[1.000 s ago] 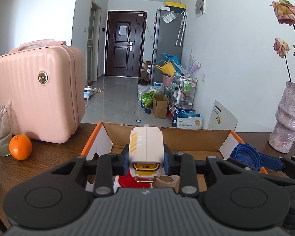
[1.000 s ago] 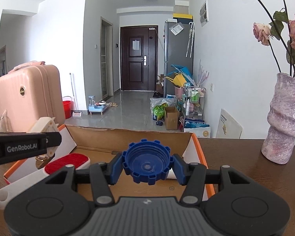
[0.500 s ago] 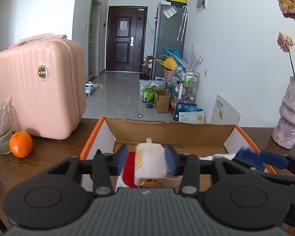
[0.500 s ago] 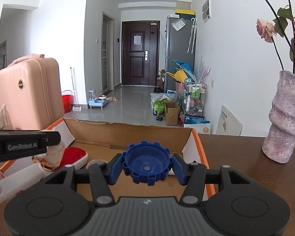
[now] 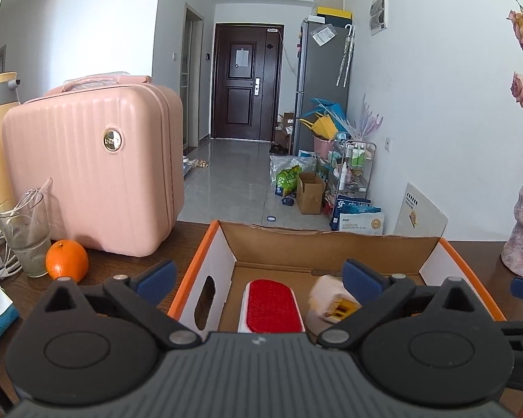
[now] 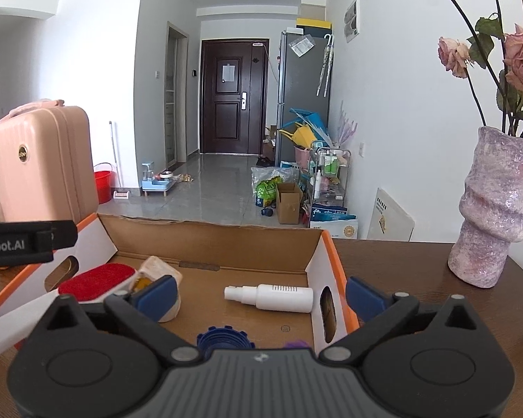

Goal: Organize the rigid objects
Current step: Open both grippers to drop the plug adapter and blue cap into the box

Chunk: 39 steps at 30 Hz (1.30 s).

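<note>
A: Item one, box [image 6: 315, 264]: on the bench [image 6: 415, 278], open top. We count inside it a cap [image 6: 223, 339] near the front, a spray bottle [image 6: 272, 297] lying flat, a red brush [image 5: 270, 304], a white plug [image 5: 331, 299] just beside the brush.

B: Left gripper [image 5: 258, 277], right gripper [image 6: 258, 294]?

A: Both with jaws spread wide, nothing between them, both hanging over the box.

B: Hazards?

A: We judge two. A low pull-out could catch a jaw on the orange rim and drag the box. A wide swing right could knock the vase [image 6: 495, 209], which stands tall and near.
</note>
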Each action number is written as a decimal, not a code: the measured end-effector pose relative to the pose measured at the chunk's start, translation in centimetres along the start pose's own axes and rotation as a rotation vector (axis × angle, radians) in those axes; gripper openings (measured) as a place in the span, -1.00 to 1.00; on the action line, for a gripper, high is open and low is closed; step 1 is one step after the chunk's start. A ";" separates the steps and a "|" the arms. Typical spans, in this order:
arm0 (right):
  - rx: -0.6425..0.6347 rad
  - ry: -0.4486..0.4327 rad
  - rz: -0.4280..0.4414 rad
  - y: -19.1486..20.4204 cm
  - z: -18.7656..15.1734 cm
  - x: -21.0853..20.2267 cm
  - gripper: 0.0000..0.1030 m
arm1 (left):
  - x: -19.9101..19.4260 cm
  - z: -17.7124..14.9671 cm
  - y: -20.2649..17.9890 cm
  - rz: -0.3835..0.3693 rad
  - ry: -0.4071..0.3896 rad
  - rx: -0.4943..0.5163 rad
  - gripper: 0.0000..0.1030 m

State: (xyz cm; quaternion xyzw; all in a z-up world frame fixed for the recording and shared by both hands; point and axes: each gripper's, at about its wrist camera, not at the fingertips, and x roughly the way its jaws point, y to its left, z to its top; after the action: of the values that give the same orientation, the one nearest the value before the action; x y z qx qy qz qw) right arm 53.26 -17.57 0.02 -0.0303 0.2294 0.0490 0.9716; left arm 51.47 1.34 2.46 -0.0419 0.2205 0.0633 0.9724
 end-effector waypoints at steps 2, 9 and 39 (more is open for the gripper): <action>0.002 0.001 0.000 0.1 0.0 0.0 1.00 | 0.0 0.0 0.0 0.001 -0.003 -0.001 1.00; 0.006 0.000 0.001 0.2 0.1 0.0 1.00 | -0.2 -0.1 0.2 -0.002 -0.004 -0.007 1.00; -0.025 -0.077 0.032 0.3 -2.7 -7.2 1.00 | -6.7 -2.7 1.5 -0.019 -0.060 -0.008 1.00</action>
State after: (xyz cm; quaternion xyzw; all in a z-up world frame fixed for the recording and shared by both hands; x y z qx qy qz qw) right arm 45.64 -18.11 0.78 -0.0367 0.1918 0.0683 0.9784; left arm 44.12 1.80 2.83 -0.0461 0.1908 0.0560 0.9789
